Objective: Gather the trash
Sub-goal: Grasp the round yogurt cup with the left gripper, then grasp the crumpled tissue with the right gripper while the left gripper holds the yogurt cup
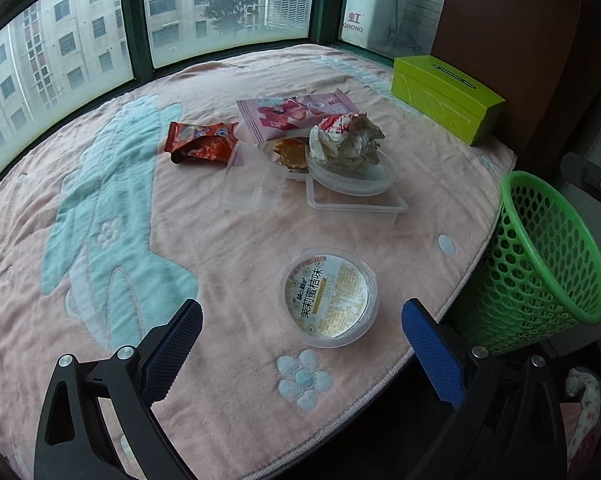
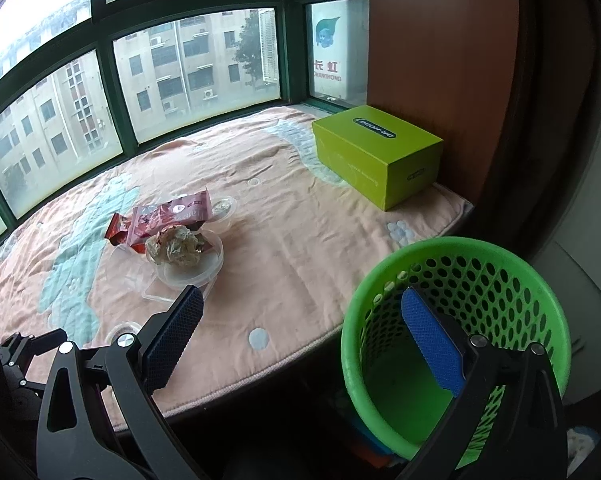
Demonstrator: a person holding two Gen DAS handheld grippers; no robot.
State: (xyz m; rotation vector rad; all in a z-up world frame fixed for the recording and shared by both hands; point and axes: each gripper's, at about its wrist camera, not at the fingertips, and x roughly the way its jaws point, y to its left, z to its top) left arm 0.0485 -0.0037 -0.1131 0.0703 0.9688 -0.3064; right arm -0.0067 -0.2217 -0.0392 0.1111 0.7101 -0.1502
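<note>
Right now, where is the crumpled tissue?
The crumpled tissue sits in a round clear plastic bowl mid-blanket, just right of the red snack wrapper and in front of the pink snack bag; the right wrist view shows it left of centre.

Left gripper (image 1: 302, 344) spread wide and holding nothing, right gripper (image 2: 302, 344) likewise agape and unladen

Both grippers look alike. The left gripper (image 1: 302, 354) and right gripper (image 2: 302, 354) each have black triangular-cutout arms, silver screw heads at the joints, and blue knurled pads (image 2: 432, 344) on the fingers.
</note>
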